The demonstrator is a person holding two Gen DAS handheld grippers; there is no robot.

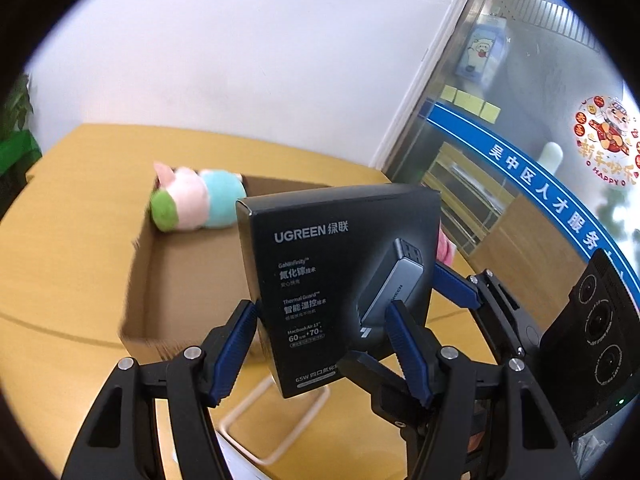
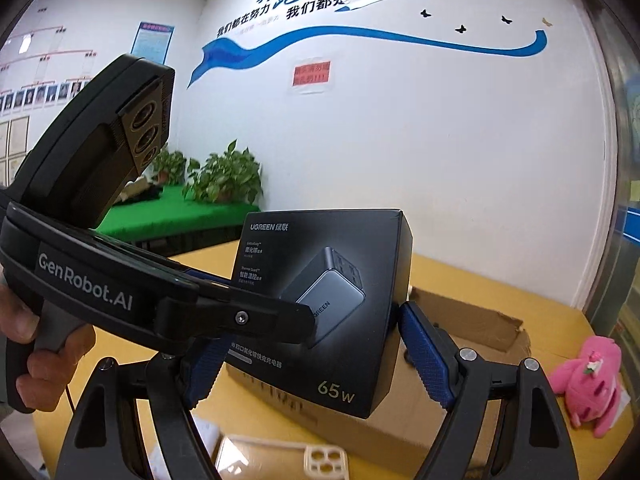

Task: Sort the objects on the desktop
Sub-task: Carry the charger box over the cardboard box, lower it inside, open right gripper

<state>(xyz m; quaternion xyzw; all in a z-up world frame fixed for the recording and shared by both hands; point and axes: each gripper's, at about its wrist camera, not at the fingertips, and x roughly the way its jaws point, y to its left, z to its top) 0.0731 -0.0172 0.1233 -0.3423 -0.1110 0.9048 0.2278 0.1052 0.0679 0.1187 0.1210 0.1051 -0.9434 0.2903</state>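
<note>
Charger box, black cardboard with UGREEN print [image 1: 340, 280], stood upright at centre frame in the left wrist view, clamped across its width by the left gripper's [image 1: 324, 344] blue fingers [image 1: 234, 350], above the open brown carton [image 1: 168, 280].

In the right wrist view, the right gripper's [image 2: 320, 368] fingers [image 2: 426, 354] also gripped it, lower centre, above the yellow bench [image 2: 560, 320].

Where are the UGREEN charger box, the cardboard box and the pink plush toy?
UGREEN charger box [image 1: 320, 264]: left wrist view, on its printed front face.
Cardboard box [image 1: 192, 280]: left wrist view, on its inner floor.
Pink plush toy [image 2: 588, 384]: right wrist view, on its body.
</note>
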